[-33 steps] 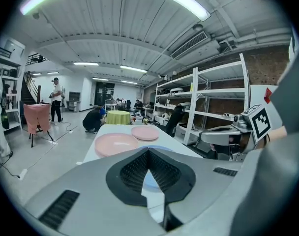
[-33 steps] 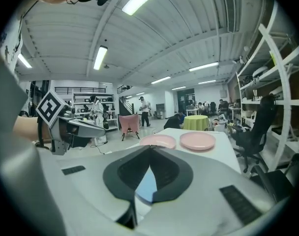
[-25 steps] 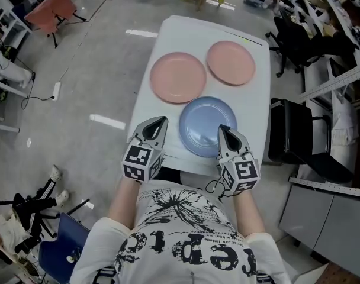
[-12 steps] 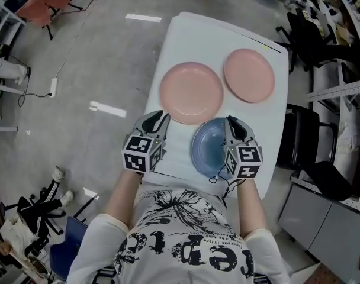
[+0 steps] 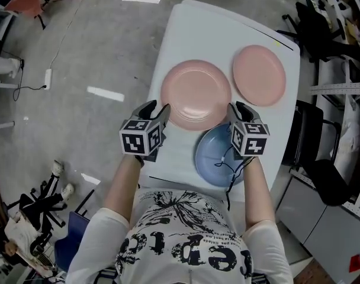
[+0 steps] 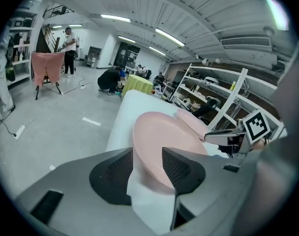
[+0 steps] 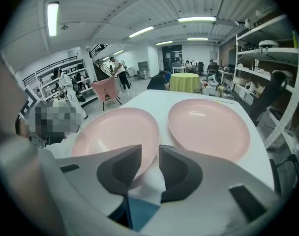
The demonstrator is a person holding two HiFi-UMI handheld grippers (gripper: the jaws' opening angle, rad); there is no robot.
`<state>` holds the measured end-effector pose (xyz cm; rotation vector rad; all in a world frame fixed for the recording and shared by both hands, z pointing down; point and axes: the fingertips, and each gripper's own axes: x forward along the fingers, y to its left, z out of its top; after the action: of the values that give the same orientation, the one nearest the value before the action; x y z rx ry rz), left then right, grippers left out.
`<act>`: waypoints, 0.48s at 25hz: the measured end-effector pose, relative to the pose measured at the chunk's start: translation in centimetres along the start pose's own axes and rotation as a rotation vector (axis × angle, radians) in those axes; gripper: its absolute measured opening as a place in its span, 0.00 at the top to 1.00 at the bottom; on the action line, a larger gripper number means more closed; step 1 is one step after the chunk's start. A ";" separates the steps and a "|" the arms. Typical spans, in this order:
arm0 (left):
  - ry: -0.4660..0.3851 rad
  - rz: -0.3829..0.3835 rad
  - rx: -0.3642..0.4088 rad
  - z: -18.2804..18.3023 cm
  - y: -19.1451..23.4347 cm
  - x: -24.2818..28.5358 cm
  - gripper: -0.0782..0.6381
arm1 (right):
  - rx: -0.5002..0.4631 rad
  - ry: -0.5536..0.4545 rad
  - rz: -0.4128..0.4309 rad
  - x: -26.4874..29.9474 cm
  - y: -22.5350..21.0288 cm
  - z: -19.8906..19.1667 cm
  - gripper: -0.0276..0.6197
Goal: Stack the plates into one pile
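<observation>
While you stand over the white rectangular table (image 5: 181,154), your left gripper (image 5: 157,113) sits at the lower-left edge of the large round pink plate (image 5: 196,93) in the middle of the head view. Your right gripper (image 5: 239,109) stands at that plate's lower-right edge.

Seen from the left gripper view, the left gripper (image 6: 147,154) has its jaws well apart. The large round pink plate (image 6: 164,144) puts its near rim in the gap, and it is hard to make out whether either pad touches it.

From the right gripper view, the right gripper (image 7: 149,154) shows its jaws parted by a narrow gap. The large round pink plate (image 7: 115,132) ends at the left jaw's tip, with white tabletop and a sliver of blue showing lower in the gap.

The round blue plate (image 5: 209,157) lies below centre in the head view, its right side hidden under your right gripper and forearm, with a black cable (image 5: 227,167) crossing it. A second round pink plate (image 5: 259,75) lies flat at upper right, just beside the first.
</observation>
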<state>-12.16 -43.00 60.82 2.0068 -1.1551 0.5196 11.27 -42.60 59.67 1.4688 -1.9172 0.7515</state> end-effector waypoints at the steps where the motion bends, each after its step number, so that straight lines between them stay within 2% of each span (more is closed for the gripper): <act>1: 0.008 0.002 -0.018 0.0 0.4 0.5 0.64 | 0.005 0.019 -0.001 0.6 -0.2 -0.1 0.78; 6: 0.035 0.018 -0.070 -0.1 2.0 2.0 0.72 | 0.016 0.092 -0.003 3.0 -0.4 -0.6 0.79; 9: 0.055 -0.015 -0.098 -0.4 2.1 2.8 0.75 | 0.021 0.114 -0.015 3.9 -0.6 -0.8 0.85; 12: 0.064 -0.046 -0.109 -0.6 2.1 3.4 0.78 | 0.020 0.122 -0.023 4.4 -0.6 -0.9 0.85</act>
<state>-12.22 -45.08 64.25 1.9048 -1.0732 0.4840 11.03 -44.81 63.56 1.4210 -1.8029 0.8324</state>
